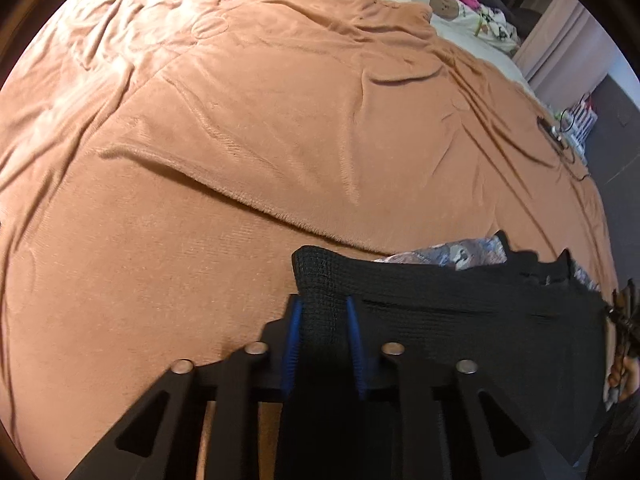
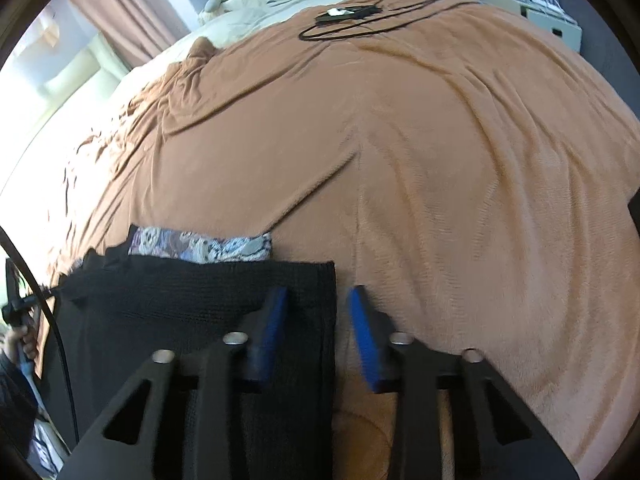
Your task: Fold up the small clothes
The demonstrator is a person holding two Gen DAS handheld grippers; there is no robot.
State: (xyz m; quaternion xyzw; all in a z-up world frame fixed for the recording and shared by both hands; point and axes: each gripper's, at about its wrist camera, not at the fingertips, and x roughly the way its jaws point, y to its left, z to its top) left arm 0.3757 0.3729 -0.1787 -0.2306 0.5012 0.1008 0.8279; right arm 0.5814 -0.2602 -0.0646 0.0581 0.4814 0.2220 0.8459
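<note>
The left gripper (image 1: 322, 320) pinched the black garment (image 1: 460, 320) at lower centre, the right gripper (image 2: 318, 312) straddled its edge, jaws not yet shut, so the fold seemed beginning; next, lift both corners together.

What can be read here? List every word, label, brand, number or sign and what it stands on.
No readable text in either view.
White label on the black device: too small to read.
Printed cloth: pictures only, blurred.
Black garment: no label showing.
</note>
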